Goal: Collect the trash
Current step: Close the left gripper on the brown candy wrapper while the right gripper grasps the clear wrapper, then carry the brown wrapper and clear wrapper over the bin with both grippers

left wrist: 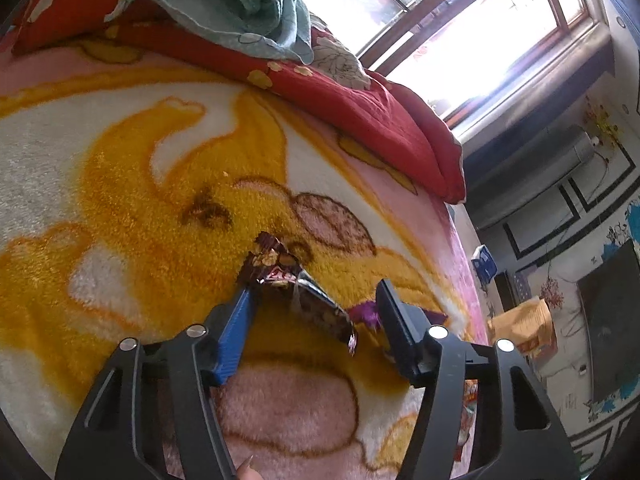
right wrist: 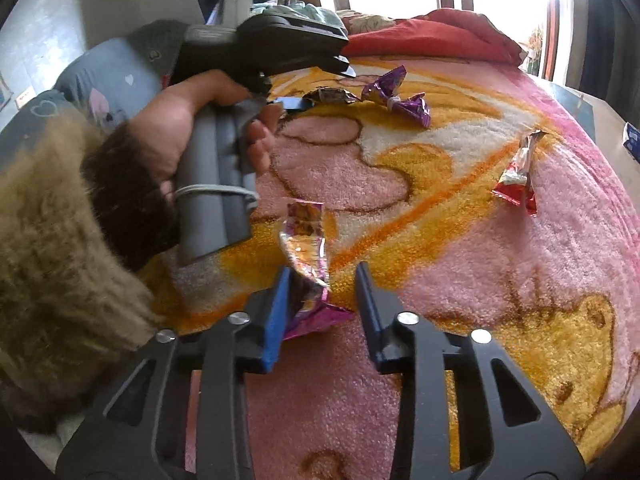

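Both my jaws are low over the bed, on the blanket (right wrist: 460,264) with its yellow and pink print. Left gripper (left wrist: 314,292): jaws about half open, straddling a brown wrapper (left wrist: 296,284) that lies crumpled on the yellow patch. The blue left pad touches the wrapper's near-left edge; the dark right pad stands clear of it, so no grip. A purple wrapper (left wrist: 366,314) lies just beside that right pad. Right gripper (right wrist: 322,280): jaws narrow around a pink wrapper (right wrist: 308,264), foil side up. Its lower end sits against the blue left pad; a gap shows at the right pad, so not clamped. In the right wrist view the left hand (right wrist: 180,132) holds the grey handle at left, furry sleeve (right wrist: 60,240) below it, with the left gripper's tip at the brown wrapper farther back. A red wrapper (right wrist: 518,184) lies well apart to the right. A red quilt (left wrist: 360,112) is bunched at the bed's far end under the window (left wrist: 460,20).
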`<state>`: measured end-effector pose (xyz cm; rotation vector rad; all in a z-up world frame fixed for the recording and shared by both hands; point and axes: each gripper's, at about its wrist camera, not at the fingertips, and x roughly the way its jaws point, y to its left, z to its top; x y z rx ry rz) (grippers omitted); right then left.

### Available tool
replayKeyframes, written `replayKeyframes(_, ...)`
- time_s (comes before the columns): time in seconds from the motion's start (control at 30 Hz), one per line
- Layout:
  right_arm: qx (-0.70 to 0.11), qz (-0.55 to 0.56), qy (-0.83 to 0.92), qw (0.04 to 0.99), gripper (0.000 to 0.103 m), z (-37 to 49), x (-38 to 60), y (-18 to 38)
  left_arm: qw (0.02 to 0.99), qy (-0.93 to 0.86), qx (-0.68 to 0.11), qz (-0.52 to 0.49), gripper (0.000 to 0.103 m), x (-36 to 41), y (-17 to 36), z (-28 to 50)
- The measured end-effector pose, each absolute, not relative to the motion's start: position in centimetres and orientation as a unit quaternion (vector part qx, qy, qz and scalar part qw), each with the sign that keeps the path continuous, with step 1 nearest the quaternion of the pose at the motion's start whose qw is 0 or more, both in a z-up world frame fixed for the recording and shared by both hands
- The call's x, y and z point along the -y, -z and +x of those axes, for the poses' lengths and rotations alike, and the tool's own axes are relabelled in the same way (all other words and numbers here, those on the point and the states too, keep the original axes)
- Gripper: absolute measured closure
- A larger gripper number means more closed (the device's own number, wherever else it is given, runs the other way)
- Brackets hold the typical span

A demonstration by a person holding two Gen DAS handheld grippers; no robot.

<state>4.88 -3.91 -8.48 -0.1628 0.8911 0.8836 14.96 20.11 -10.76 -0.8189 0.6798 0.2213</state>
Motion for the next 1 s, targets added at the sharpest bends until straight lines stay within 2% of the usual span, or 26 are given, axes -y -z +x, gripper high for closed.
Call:
replayKeyframes(0.13, -0.418, -0.073, -0.411, 0.807, 0.079, 4.9, 4.1, 8.5, 0.854, -0.121, -0.325, -0.387, 0.068, -20.6, 11.2, 15.3)
replayKeyframes(0.27, -0.417, -0.067, -0.405, 0.811, 0.080, 4.9, 4.6, 8.2, 0.857, -0.125, -0.329, -0.377, 0.075, -20.9, 11.4, 15.3)
replayKeyframes(0.77, -0.409, -0.034, -0.375, 0.831, 0.080, 5.8, 7.1, 7.2, 0.883, -0.098, -0.321, -0.329, 0.082, -18.3, 9.7, 11.2)
replayKeyframes(0.83, -0.407, -0.030, -0.371, 0.834, 0.080, 6.1, 7.5, 6.9, 0.888, -0.093, -0.320, -0.318, 0.088, -17.8, 9.3, 10.8)
replayKeyframes(1.0, -0.402, -0.019, -0.358, 0.843, 0.080, 6.7, 8.5, 6.4, 0.898, -0.068, -0.315, -0.298, 0.088, -16.0, 7.9, 10.2)
